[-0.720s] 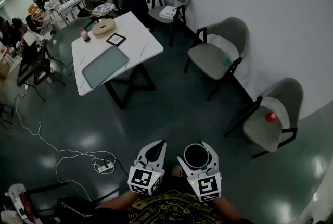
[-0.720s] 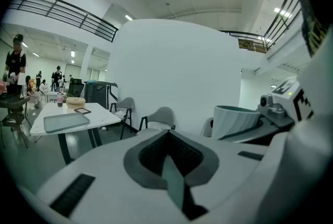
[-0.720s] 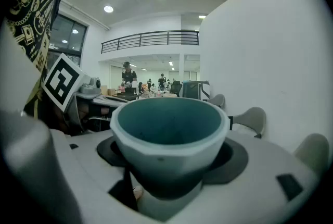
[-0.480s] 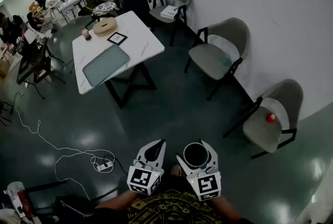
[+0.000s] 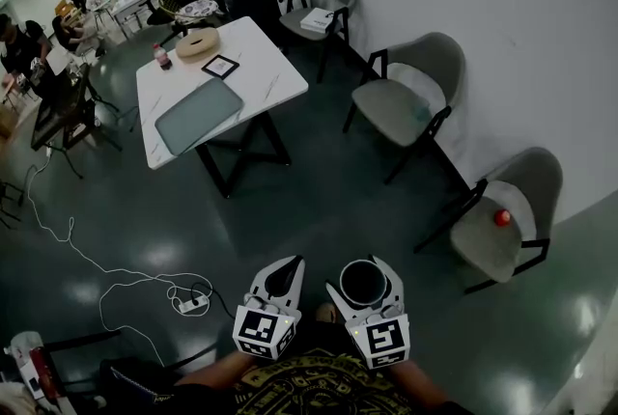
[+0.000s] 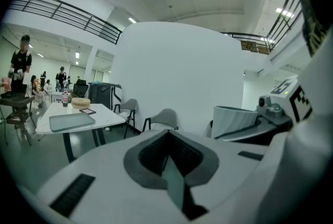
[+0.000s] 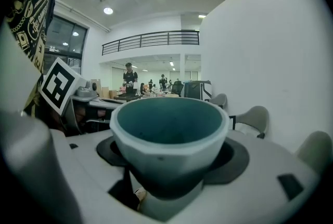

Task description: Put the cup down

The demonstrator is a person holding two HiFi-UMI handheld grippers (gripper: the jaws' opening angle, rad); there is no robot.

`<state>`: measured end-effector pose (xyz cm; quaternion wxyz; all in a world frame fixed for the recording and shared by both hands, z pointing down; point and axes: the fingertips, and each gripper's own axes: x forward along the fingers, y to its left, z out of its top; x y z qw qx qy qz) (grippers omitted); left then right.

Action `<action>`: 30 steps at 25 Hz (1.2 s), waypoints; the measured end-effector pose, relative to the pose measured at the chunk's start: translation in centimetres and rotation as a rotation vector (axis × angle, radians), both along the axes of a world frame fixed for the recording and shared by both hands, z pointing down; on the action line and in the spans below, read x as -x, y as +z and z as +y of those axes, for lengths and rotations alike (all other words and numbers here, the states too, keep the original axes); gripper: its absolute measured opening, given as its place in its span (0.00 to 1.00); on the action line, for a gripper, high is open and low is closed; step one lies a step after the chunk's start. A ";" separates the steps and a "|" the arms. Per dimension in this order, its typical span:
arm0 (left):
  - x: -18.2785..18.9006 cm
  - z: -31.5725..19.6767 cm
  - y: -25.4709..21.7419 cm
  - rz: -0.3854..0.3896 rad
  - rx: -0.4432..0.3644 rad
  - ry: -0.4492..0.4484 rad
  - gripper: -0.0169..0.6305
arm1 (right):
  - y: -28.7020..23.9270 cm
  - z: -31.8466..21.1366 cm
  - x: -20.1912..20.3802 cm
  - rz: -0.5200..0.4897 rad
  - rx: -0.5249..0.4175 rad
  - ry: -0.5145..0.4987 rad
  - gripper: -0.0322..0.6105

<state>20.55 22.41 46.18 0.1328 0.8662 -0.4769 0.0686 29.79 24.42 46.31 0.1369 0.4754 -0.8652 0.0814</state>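
Note:
A pale cup (image 5: 364,283) with a dark teal inside (image 7: 169,124) sits upright between the jaws of my right gripper (image 5: 363,270), which is shut on its lower body. It is held close to the person's body, above the dark floor and far from the white table (image 5: 275,66). My left gripper (image 5: 293,263) is just to the cup's left, its jaws shut on nothing (image 6: 167,137). In the left gripper view the cup (image 6: 237,120) shows at the right, in the right gripper (image 6: 270,119).
On the white table lie a grey-green tray (image 5: 198,114), a framed square (image 5: 220,67), a round wooden ring (image 5: 194,43) and a bottle (image 5: 162,56). Three grey chairs line the wall; the nearest bears a red ball (image 5: 502,217). A power strip (image 5: 191,307) and cable lie on the floor.
The table has drifted slightly up and right in the head view. Both grippers stay low in front of the body, the cup still held in the right one.

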 end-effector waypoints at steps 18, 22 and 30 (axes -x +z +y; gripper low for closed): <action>2.4 0.0 -0.4 0.021 0.001 -0.079 0.04 | -0.4 -0.5 1.5 -0.012 0.006 -0.019 0.64; 2.9 -0.1 -0.4 0.019 0.003 -0.088 0.04 | -0.5 -0.7 1.7 -0.013 0.007 -0.023 0.64; 4.1 -0.9 -0.4 0.015 0.006 -0.113 0.04 | -0.5 -1.6 3.0 -0.017 0.011 -0.042 0.64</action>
